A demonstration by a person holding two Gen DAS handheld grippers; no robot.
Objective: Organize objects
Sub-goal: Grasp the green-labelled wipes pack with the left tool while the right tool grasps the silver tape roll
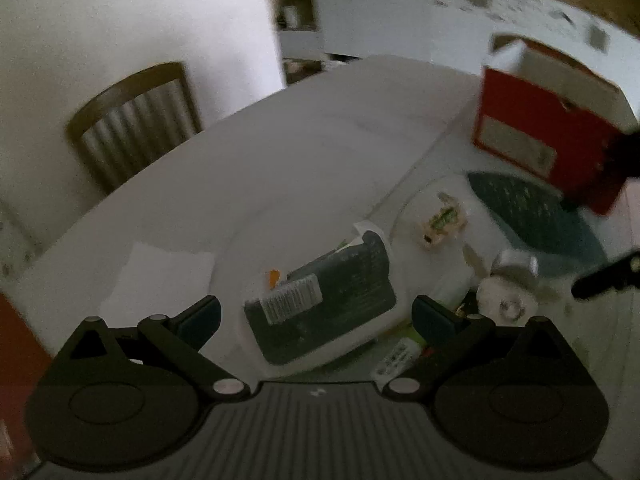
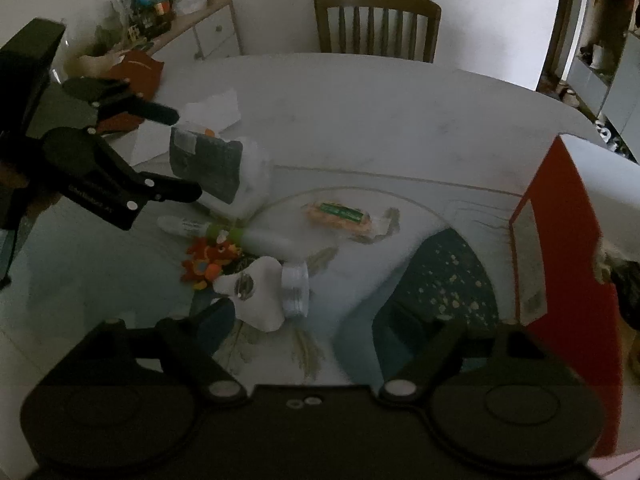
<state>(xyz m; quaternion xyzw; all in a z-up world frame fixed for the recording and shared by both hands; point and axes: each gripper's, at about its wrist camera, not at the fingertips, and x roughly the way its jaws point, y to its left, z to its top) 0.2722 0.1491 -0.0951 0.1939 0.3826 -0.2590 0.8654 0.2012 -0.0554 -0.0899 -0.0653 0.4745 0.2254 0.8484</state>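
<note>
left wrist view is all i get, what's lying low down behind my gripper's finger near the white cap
Observer: An orange plush toy lies there, next to a white tube with a green band.
Operator: is the right gripper holding anything
Observer: No, the right gripper is open, with nothing between its fingers.
Operator: what's in the room past the table
Observer: A cabinet with clutter on top stands beyond the table's far corner.
</note>
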